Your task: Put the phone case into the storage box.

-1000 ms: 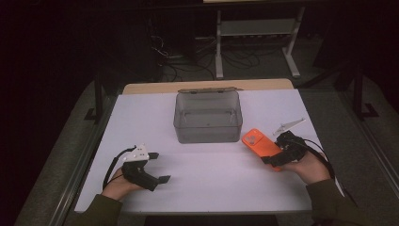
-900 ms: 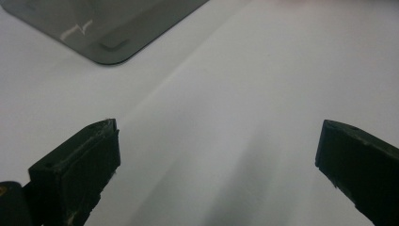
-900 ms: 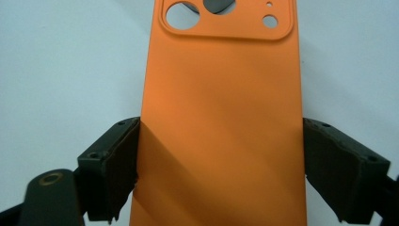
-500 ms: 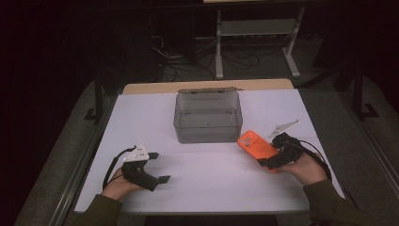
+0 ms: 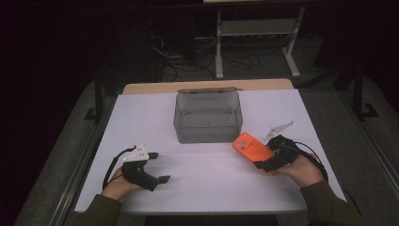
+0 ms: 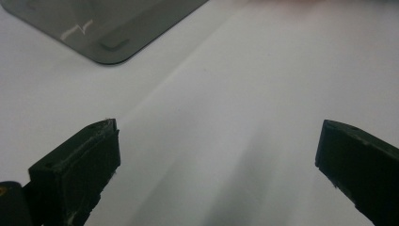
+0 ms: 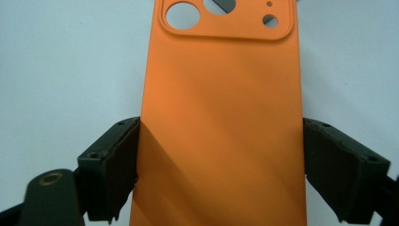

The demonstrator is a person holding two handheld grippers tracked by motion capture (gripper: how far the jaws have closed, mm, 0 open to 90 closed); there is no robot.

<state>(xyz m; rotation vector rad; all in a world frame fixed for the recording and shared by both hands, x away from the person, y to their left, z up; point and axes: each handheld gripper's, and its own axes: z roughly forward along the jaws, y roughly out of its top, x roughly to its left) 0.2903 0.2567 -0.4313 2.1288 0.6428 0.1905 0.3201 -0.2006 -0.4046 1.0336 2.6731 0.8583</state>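
Gripping the orange case (image 7: pixel 221 122) by its two long edges just beside the grey box (image 5: pixel 207 116), the right gripper (image 5: pixel 269 156) had not yet put it inside, while the left gripper (image 5: pixel 157 167) rested wide and empty.

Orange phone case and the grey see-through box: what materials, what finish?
Orange phone case: looks like matte silicone or soft-touch plastic; even colour, soft diffuse sheen, moulded camera cut-outs. Grey see-through box: probably smoke-tinted rigid plastic, glossy; the table shows through its walls, and its corners are rounded. Neither can be confirmed by look alone.
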